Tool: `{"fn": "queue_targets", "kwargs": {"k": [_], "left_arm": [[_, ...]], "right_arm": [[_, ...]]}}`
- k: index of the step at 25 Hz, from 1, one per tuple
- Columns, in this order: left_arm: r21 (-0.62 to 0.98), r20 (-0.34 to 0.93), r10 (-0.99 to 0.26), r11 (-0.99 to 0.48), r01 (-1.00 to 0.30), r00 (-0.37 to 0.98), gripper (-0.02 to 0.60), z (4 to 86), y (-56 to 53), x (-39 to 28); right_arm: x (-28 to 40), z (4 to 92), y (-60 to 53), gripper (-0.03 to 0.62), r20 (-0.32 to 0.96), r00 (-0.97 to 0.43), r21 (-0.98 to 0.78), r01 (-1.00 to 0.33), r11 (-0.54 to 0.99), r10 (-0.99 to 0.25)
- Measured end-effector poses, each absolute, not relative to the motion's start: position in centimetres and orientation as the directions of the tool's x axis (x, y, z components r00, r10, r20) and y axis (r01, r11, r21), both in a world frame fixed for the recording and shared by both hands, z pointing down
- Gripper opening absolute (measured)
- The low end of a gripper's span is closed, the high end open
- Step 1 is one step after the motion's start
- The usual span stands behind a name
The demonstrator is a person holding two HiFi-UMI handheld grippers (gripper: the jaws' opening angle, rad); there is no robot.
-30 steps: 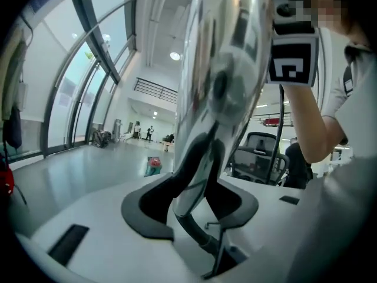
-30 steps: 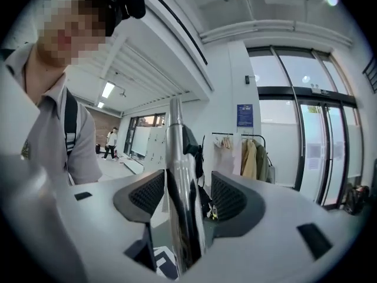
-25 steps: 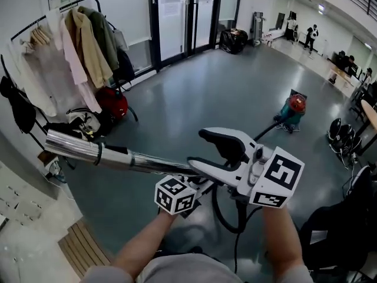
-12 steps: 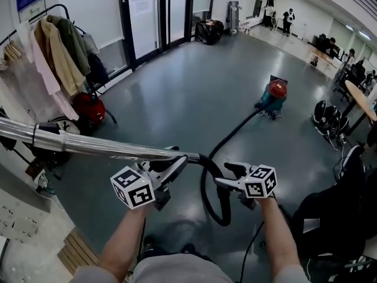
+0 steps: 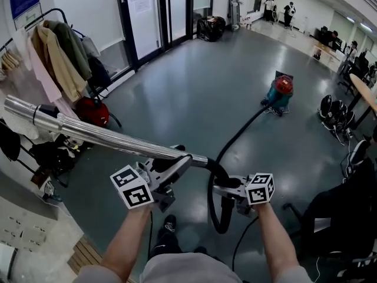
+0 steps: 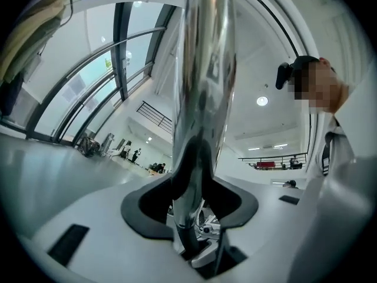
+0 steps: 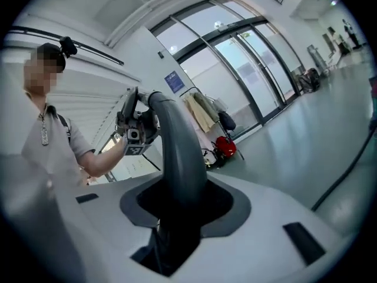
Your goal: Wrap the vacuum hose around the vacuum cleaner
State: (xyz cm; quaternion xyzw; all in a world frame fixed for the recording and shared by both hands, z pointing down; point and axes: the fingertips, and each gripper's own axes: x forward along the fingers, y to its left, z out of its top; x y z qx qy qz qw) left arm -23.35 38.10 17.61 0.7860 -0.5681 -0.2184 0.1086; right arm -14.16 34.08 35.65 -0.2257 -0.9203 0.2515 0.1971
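The left tool (image 5: pixel 174 165) is held part-closed on the chrome wand (image 5: pixel 100 135), which is clamped between its pads; the wand's long axis runs toward 10 o'clock. The jaws of the right tool (image 5: pixel 227 186) have just been closing, and the black hose (image 5: pixel 241 131) is gripped between them, just past the wand's bend. The vacuum cleaner (image 5: pixel 281 92) stands on the floor at 1 o'clock, well apart, with the black hose trailing to it; the right tool is judged the nearer
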Motion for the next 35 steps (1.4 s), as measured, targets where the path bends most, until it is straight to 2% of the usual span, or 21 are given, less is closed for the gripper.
{"fn": "queue_targets", "kwargs": {"k": [5, 11, 21, 24, 27, 30, 32, 35], "left_arm": [[0.522, -0.212, -0.936, -0.352, -0.777, 0.281, 0.176, 20.9, 35.1, -28.3], [0.715, -0.210, -0.917, -0.381, -0.586, 0.339, 0.185, 26.2, 31.2, -33.0], [0.722, -0.326, -0.790, -0.563, -0.402, 0.519, 0.220, 28.4, 27.9, -35.4], [0.726, -0.285, -0.766, -0.565, -0.392, 0.576, 0.227, 30.3, 27.9, -34.4], [0.741, -0.154, -0.757, -0.513, -0.432, 0.635, 0.227, 34.3, 28.4, -33.4], [0.648, -0.011, -0.740, -0.518, -0.559, 0.673, 0.227, 36.1, 28.7, -32.3], [0.495, 0.059, -0.728, -0.573, -0.653, 0.683, 0.227, 34.7, 28.3, -31.5], [0.235, 0.132, -0.707, -0.659, -0.714, 0.695, 0.227, 31.3, 26.6, -30.4]], "right_arm": [[-15.8, 35.1, 30.0, 0.137, 0.329, -0.897, -0.458, 0.121, 0.881, 0.295], [-17.1, 35.4, 26.6, 0.135, 0.510, -0.860, -0.232, -0.130, 0.964, 0.006], [-18.2, 32.9, 24.7, 0.135, 0.581, -0.758, 0.072, -0.317, 0.946, -0.298], [-16.9, 31.9, 23.8, 0.135, 0.586, -0.719, 0.154, -0.354, 0.923, -0.374], [-15.3, 30.5, 22.1, 0.135, 0.574, -0.681, 0.193, -0.426, 0.884, -0.454], [-14.5, 29.0, 19.9, 0.135, 0.566, -0.637, 0.246, -0.474, 0.845, -0.522], [-14.1, 28.4, 18.4, 0.135, 0.569, -0.609, 0.288, -0.482, 0.827, -0.553], [-13.8, 28.5, 16.5, 0.135, 0.580, -0.577, 0.331, -0.477, 0.814, -0.574]]}}
